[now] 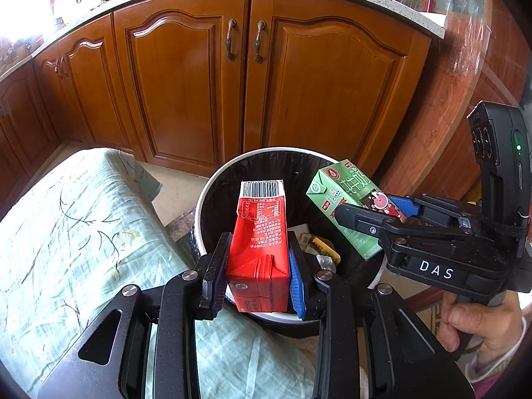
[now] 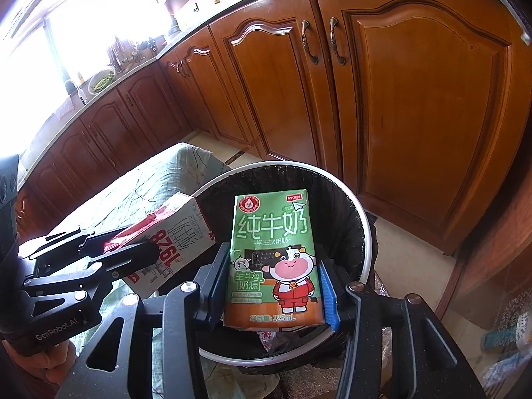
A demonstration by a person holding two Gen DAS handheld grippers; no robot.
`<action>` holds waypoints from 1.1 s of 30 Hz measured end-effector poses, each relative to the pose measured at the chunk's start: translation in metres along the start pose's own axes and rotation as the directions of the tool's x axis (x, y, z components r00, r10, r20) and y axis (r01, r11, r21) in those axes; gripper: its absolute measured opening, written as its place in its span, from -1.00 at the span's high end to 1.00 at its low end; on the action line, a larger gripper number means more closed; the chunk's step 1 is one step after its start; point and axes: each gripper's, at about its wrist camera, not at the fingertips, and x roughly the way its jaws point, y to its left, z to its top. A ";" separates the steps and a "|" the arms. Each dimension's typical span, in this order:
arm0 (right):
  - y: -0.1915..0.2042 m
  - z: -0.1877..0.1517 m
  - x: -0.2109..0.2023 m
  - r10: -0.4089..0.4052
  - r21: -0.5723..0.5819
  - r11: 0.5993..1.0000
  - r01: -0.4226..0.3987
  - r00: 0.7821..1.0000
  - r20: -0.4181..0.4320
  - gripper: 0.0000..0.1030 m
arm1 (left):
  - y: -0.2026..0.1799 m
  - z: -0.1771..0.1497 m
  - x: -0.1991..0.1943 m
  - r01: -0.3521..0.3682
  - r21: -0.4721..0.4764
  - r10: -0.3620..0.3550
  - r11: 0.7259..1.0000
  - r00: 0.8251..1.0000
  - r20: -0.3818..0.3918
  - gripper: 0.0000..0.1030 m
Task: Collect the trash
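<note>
Wooden kitchen cabinets [image 1: 186, 89] back a black-lined trash bin [image 1: 212, 183]. Above it, the left hand-held gripper [image 1: 257, 266] clamps a red carton [image 1: 261, 232]; the right hand-held gripper [image 2: 274, 282] clamps a green milk carton [image 2: 272, 256].

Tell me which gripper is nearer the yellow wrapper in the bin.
Left. The left gripper, holding the red carton, hangs beside the yellow wrapper; the right gripper, with the green carton, sits over the bin's far rim.

Left gripper [image 1: 257, 266] angled downward, pads clamped on both sides of a red carton [image 1: 261, 232] — grip firm. Right gripper [image 2: 272, 276] likewise angled downward, clamped on a green carton [image 2: 274, 259] — bare hand [image 1: 482, 319] wrapped around its handle.
</note>
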 end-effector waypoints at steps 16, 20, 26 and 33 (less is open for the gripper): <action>-0.009 -0.002 -0.014 0.022 0.060 0.998 -0.024 0.999 0.037 -0.18 | 0.006 -0.002 -0.009 -0.014 -0.037 0.015 0.999 1.000 0.023 -0.20; -0.005 -0.007 -0.029 0.040 0.081 0.996 -0.047 0.995 0.089 -0.60 | 0.011 -0.005 -0.021 -0.015 -0.046 0.017 0.999 0.999 0.043 -0.22; 0.008 -0.023 -0.043 0.070 0.112 0.990 -0.085 0.988 0.136 -0.77 | 0.026 -0.023 -0.041 -0.019 -0.095 0.026 0.995 0.997 0.072 -0.34; 0.034 -0.050 -0.054 0.097 0.137 0.983 -0.123 0.979 0.180 -0.85 | 0.048 -0.057 -0.072 -0.014 -0.195 0.037 0.981 0.993 0.114 -0.38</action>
